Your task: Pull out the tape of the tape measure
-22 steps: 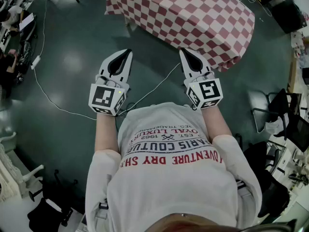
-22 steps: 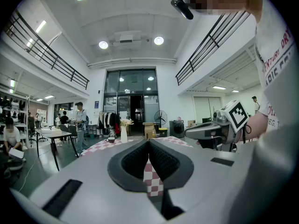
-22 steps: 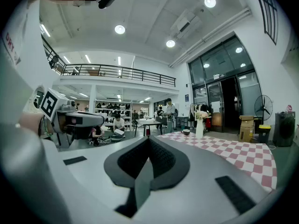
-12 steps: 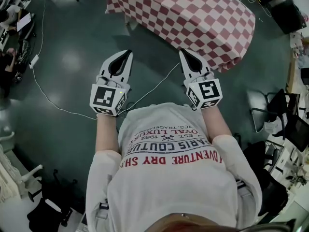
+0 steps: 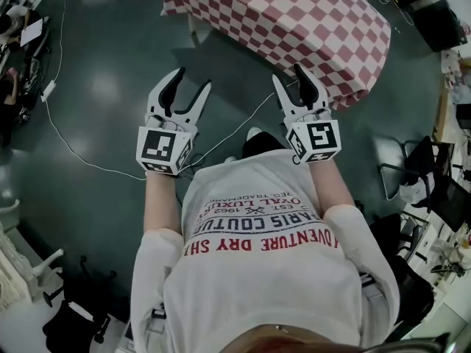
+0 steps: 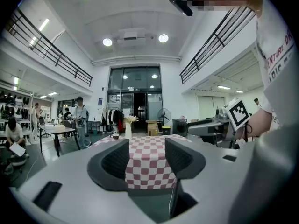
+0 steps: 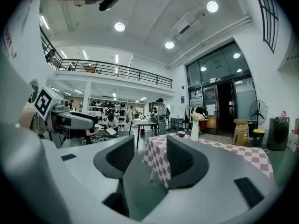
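Facing the desk (image 5: 309,28) under its red-and-white checked cloth, I am standing on the dark floor (image 5: 103,87) and holding both tongs out nearly level, with the desk lying ahead of them. The left tongs (image 5: 190,83) are standing apart with nothing between them, and the right tongs (image 5: 290,76) are likewise spread and empty. A white vase (image 6: 128,130) with flowers and a small cup (image 6: 115,136) are sitting at the desk's far end. I am not finding the tape measure in any view, so I cannot say where it is lying relative to either tongs. I am expecting a hard, smooth, compact case that could slip, and a thin springy blade wanting to snap back. I am planning to clamp the case by its flat sides with one tongs and pinch the end hook with the other.
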A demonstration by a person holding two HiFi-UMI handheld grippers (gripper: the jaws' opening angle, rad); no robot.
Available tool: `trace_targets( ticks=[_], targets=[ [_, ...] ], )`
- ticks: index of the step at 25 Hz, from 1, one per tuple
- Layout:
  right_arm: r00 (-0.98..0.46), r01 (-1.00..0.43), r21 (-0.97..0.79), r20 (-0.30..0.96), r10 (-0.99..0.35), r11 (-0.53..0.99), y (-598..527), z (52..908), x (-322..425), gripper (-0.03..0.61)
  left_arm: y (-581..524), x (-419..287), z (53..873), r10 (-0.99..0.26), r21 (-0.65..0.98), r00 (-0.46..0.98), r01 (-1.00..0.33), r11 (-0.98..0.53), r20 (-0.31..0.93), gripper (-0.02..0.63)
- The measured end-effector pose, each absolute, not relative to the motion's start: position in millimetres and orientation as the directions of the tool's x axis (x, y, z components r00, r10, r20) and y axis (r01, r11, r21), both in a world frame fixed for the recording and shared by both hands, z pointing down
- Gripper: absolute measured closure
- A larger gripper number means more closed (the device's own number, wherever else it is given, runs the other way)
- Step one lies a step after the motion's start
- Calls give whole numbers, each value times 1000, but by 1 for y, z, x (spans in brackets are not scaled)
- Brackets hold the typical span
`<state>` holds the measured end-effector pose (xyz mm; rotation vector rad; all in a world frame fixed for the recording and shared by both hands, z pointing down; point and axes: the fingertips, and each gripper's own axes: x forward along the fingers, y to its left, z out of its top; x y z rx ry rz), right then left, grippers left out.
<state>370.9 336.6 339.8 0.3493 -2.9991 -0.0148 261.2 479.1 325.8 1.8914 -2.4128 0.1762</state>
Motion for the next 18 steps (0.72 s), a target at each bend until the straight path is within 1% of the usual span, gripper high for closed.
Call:
trace_targets(
  ticks=[4,9,14,18],
  targets=[
    [-971,-198,-2,140,-196,980,321,351,357,367,465,252,334,-959,-44,-242,-970,238,150,371],
    [-974,-171,-38,154,-163,985,288,368,321,367,439,222,347,-947,-58,-264,-964,258,182,371],
    [-981,-127,-73,154,-114,989,233,376,254,367,392,161,354,-924,-70,-314,-950,306,220,371],
    [-980,-113,-82,174,-98,990,184,379,200,367,342,107,355,-915,-52,-324,-946,321,240,371]
  ],
)
